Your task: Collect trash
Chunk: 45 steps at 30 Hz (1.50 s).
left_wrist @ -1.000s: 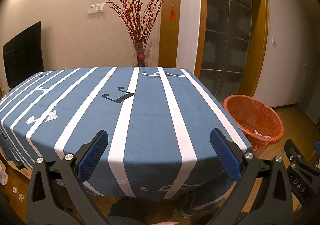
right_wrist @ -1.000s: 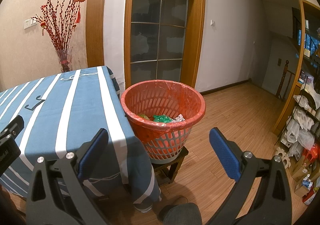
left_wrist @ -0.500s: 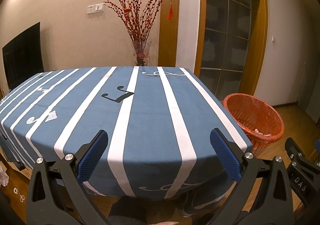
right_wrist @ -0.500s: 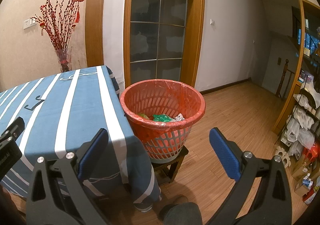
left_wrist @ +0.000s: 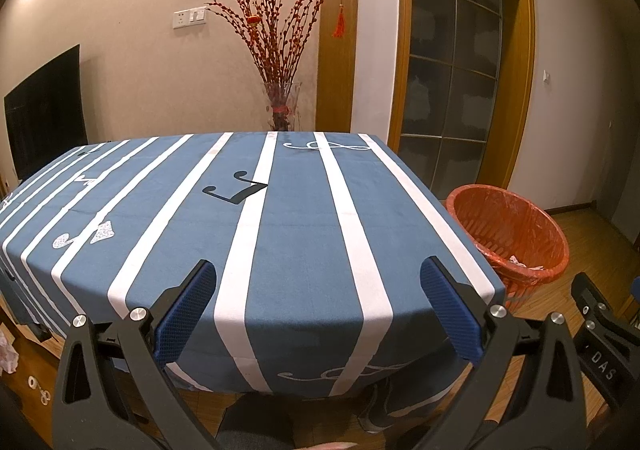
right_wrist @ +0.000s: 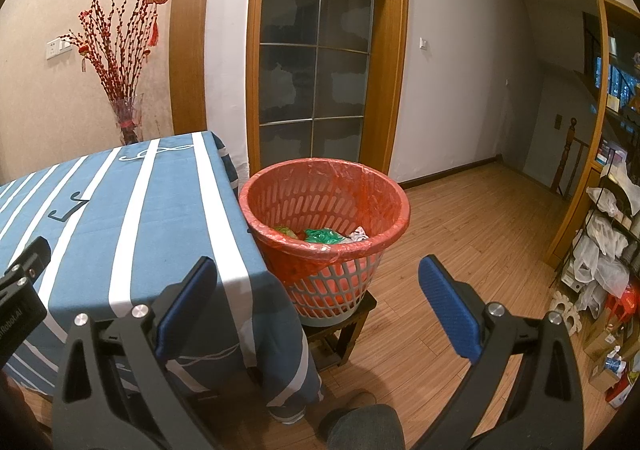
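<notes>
Left tongs [left_wrist: 318,306] spread wide, empty, hovering over near edge of table [left_wrist: 296,234] with blue striped cloth. Right tongs [right_wrist: 318,304] also spread, empty, pointed toward red bin [right_wrist: 325,206] on small stool [right_wrist: 344,330] just beside table corner. Green and white trash [right_wrist: 324,236] lying inside bin. Vase [left_wrist: 281,106] of red twigs behind table.

In the left wrist view the table [left_wrist: 304,234] sits slightly lower than a second ago, and the red basket [left_wrist: 508,234] has edged right. The right wrist view shows that basket [right_wrist: 324,206] barely higher.
</notes>
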{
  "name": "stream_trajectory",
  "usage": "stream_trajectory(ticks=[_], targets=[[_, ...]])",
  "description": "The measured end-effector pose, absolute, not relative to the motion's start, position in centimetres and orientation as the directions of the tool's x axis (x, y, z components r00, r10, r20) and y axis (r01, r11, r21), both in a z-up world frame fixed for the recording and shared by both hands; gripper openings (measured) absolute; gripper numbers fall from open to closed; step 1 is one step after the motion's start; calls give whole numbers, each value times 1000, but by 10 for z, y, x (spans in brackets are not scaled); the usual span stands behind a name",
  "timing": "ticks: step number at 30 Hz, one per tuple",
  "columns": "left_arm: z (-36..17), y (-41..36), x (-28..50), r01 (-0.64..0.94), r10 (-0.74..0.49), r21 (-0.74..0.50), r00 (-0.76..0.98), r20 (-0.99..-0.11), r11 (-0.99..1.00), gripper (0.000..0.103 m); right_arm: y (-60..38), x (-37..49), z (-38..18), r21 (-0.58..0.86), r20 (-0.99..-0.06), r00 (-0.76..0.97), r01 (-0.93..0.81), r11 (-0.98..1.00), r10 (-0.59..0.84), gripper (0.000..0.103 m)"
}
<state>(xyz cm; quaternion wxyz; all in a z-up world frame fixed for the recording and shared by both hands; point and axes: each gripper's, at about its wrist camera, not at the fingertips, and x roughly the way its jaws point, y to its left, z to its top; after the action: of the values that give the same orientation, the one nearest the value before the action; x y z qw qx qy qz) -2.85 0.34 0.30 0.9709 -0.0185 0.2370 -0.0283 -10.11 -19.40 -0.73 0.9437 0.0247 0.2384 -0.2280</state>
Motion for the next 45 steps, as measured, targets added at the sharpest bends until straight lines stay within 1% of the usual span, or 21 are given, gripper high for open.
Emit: stream_trajectory(ticks=[45], targets=[[-5,7,-27,60,-73,-42,876,-476,997,100,-193,-102,-9,-60,-466,779,444,894,-419,99]])
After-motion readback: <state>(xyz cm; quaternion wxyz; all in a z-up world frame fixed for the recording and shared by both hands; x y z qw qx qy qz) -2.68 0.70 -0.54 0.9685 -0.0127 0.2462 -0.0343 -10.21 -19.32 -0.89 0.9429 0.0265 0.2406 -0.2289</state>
